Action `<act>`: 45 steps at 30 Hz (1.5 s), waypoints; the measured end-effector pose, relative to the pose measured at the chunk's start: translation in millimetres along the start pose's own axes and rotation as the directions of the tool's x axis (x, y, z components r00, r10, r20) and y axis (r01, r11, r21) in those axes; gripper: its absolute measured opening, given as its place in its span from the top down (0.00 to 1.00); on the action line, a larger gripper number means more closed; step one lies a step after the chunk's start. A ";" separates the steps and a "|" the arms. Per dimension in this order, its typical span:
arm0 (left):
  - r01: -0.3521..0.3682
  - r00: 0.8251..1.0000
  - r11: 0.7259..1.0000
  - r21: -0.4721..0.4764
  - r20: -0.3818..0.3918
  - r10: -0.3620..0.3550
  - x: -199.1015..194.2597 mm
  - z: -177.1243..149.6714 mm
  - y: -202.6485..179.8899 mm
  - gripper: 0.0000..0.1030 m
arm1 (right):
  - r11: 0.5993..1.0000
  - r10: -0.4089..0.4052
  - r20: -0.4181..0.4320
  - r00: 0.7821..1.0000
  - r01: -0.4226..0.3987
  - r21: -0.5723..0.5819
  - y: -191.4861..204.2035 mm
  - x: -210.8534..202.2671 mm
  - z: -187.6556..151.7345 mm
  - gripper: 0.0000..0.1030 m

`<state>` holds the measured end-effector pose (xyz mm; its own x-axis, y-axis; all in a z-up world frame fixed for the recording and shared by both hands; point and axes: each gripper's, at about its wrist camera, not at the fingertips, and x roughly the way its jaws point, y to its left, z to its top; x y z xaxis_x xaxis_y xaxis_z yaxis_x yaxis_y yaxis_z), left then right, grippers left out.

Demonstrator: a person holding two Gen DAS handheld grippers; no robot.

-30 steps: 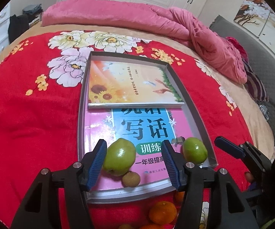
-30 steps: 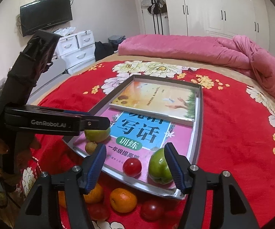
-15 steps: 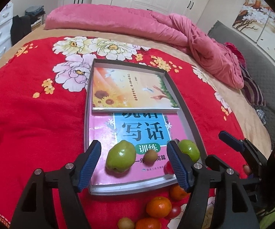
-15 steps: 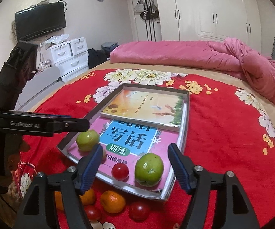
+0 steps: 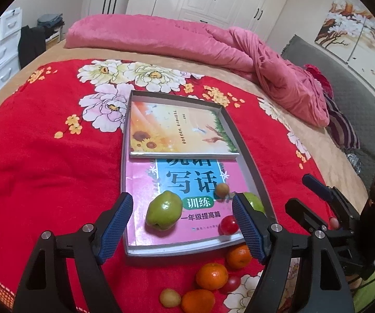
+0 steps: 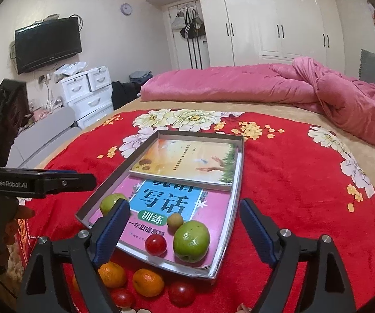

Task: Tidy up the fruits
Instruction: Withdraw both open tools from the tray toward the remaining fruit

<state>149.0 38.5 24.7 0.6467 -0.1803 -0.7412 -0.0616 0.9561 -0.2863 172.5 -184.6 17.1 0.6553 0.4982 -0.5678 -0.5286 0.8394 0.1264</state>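
Note:
A grey tray (image 5: 250, 156) on the red bedspread holds two books. On the pink book (image 5: 140, 182) lie a green fruit (image 5: 164, 214), a second green fruit (image 5: 255, 202) half hidden by my finger, a small brown fruit (image 5: 222, 190) and a red tomato (image 5: 228, 224). My left gripper (image 5: 182, 225) hovers over the tray's near edge; its jaws are opening and its pads touch nothing. My right gripper (image 6: 184, 230) is also opening. A green fruit (image 6: 191, 240), the tomato (image 6: 156, 244) and the brown fruit (image 6: 174, 220) lie free beyond it.
Several oranges (image 5: 211, 276) and tomatoes (image 6: 182, 292) and a small yellowish fruit (image 5: 170, 297) lie on the bedspread in front of the tray. A sunflower book (image 5: 177, 130) fills the tray's far half. A pink quilt (image 5: 239, 54) is bunched at the back.
Both grippers have drawn back and up from the tray with their jaws widening. The green fruits now lie free on the pink book. The small brown fruit rolled toward the right-hand green fruit.

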 end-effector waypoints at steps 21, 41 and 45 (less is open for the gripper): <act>0.009 1.000 1.000 0.013 0.011 -0.009 -23.2 -8.3 -3.7 0.23 | 1.000 -0.012 0.024 1.000 0.012 -0.011 6.3 -17.6 -1.1 0.12; 0.013 0.999 0.997 0.075 -0.037 -0.010 -30.3 -34.9 -16.8 0.23 | 0.999 0.006 -0.028 1.000 -0.007 -0.036 22.4 -26.2 -17.0 0.12; 0.015 0.999 0.997 0.075 -0.049 -0.011 -30.7 -40.1 -17.9 0.23 | 0.999 0.014 -0.041 0.999 -0.016 -0.041 26.7 -26.4 -20.7 0.12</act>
<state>99.7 17.7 28.3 0.6097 -0.2020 -0.7665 0.0056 0.9680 -0.2507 129.9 -179.9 18.7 0.6252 0.5007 -0.5987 -0.5604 0.8219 0.1021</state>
